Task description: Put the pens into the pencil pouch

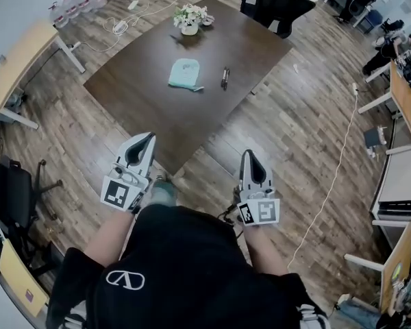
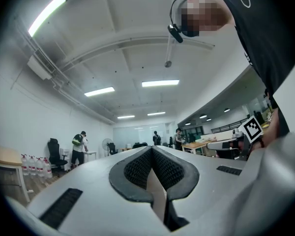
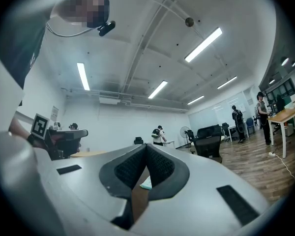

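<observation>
A light teal pencil pouch (image 1: pixel 185 73) lies flat on the dark brown table (image 1: pixel 144 94). Just to its right lie dark pens (image 1: pixel 225 78), close together. My left gripper (image 1: pixel 144 140) hangs near the table's near corner, shut and holding nothing. My right gripper (image 1: pixel 248 156) is over the wooden floor beside that corner, also shut and bare. Both are well short of the pouch and pens. In the left gripper view the left gripper (image 2: pixel 151 149) has its ribbed pads pressed together. In the right gripper view a sliver of the pouch (image 3: pixel 145 183) shows below the right gripper (image 3: pixel 146 147).
A white pot of flowers (image 1: pixel 190 19) stands at the table's far end. Black office chairs (image 1: pixel 277 5) sit behind the table. A light wooden desk (image 1: pixel 20 53) is at the left, other desks at the right. A white cable (image 1: pixel 335 170) runs across the floor. People stand far off.
</observation>
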`<state>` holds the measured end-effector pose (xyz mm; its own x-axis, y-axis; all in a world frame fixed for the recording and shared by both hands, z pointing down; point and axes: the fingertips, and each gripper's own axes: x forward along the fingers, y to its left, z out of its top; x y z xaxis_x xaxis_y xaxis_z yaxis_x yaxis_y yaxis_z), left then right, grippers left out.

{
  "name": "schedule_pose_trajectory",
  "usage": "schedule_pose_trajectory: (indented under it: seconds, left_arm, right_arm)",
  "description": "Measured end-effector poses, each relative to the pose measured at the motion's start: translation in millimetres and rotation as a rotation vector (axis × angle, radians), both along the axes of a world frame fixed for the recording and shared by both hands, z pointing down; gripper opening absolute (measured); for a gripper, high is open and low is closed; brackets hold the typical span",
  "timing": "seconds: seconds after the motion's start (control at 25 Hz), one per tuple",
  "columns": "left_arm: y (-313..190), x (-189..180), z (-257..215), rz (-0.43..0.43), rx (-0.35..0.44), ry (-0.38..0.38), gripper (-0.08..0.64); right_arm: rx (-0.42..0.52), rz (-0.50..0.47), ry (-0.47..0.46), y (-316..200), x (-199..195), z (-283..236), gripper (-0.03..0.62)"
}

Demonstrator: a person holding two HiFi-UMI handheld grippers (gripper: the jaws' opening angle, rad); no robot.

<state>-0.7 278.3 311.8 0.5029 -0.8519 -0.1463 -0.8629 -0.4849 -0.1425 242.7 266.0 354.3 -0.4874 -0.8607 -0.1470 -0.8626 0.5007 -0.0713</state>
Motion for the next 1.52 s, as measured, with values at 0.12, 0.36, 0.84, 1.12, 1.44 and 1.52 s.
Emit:
schedule_pose_trajectory:
  seconds: [0.12, 0.36, 0.84, 1.12, 1.44, 1.52]
  left_arm:
    - [-22.9, -7.0, 0.4, 0.003, 0.005, 0.003, 0.003]
    - [-92.3, -37.0, 5.2, 0.063, -0.005, 0.030, 0.003]
    - [-244.2, -87.3, 11.6, 0.249, -0.067, 0.083, 0.003]
    - [-296.9, -94.0, 30.4, 0.305, -0.099, 0.073, 0.003]
    - [-320.4, -70.8, 55.8, 0.247, -0.119, 0.026, 0.003]
    - [-324.9, -63.4, 63.3, 0.243, -0.129, 0.003, 0.003]
  right_arm:
    - [0.001, -0.004, -0.005, -20.6, -8.0, 1.3, -0.002]
    - [-0.025, 0.049, 0.007, -73.6, -40.6, 5.5, -0.002]
    - [-0.055, 0.224, 0.066, -187.7, -97.7, -8.5, -0.002]
    - [-0.075, 0.239, 0.097, -230.6, -122.4, -3.5, -0.002]
    - [-0.091, 0.138, 0.065, -264.1, -118.8, 11.3, -0.002]
    - [-0.100, 0.127, 0.059, -269.6, -112.8, 14.8, -0.002]
